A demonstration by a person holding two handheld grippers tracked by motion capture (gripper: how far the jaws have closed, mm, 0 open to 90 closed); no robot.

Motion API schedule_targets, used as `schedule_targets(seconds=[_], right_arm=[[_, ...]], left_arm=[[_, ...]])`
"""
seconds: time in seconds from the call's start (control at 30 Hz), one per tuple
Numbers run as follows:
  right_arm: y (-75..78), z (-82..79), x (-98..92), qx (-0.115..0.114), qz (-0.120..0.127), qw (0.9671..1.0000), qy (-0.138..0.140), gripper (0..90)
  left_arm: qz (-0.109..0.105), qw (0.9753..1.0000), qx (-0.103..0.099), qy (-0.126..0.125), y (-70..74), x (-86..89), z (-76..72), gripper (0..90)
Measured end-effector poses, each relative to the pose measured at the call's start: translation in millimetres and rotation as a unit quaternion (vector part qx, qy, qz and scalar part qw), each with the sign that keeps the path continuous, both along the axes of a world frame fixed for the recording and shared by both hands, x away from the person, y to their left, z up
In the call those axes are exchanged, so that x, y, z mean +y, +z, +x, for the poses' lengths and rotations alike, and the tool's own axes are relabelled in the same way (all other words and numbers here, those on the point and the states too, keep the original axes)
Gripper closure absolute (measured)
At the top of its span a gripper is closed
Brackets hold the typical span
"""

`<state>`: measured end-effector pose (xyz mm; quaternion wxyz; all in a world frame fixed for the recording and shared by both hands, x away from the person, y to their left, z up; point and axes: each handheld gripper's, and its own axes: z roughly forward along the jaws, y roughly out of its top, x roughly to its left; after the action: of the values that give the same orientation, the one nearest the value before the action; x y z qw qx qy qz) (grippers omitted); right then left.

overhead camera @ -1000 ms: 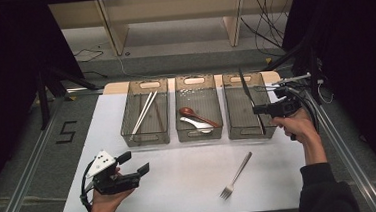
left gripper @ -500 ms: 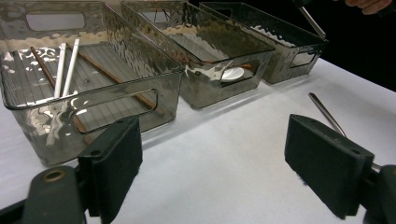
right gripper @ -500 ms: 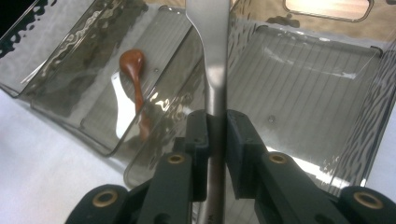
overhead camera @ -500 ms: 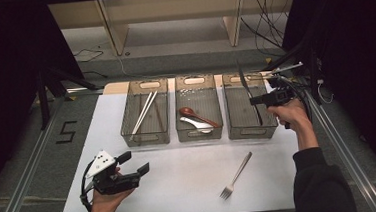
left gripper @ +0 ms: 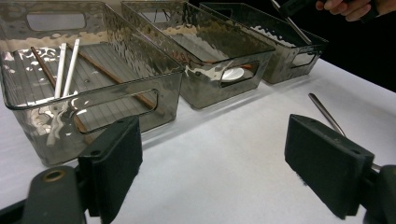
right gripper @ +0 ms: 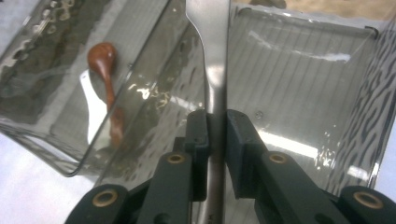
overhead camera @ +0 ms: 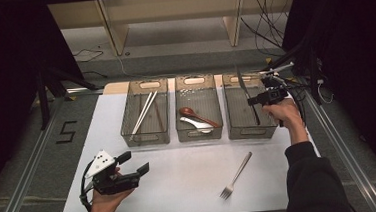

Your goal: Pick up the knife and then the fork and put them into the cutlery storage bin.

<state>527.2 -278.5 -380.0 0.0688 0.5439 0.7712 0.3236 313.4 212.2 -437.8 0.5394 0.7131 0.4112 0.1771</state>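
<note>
Pinching a metal utensil [right gripper: 214,70], right gripper [right gripper: 215,128] above right bin [right gripper: 327,79]

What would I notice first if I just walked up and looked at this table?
Probably the right gripper, clamped on a shiny metal utensil over the right-hand clear bin. Next, the row of three bins at the back, with chopsticks in the left one and a brown spoon in the middle. A lone fork lies on the white table near the open left gripper.
</note>
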Motion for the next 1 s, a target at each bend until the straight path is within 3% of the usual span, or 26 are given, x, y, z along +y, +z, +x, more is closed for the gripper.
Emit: schedule_targets(seconds=[0.5, 1.0], right_arm=[[-16.0, 3.1, 1.8, 0.021, -0.056, 0.9982, -0.008, 80.3], [-31.9, 2.2, 2.5, 0.042, -0.084, 0.9955, -0.015, 78.7]], left_arm=[[-0.002, 1.0, -0.001, 0.003, 0.2, 0.7, -0.2, 18.8], [0.001, 1.0, -0.002, 0.002, 0.6, 0.6, -0.4, 18.8]])
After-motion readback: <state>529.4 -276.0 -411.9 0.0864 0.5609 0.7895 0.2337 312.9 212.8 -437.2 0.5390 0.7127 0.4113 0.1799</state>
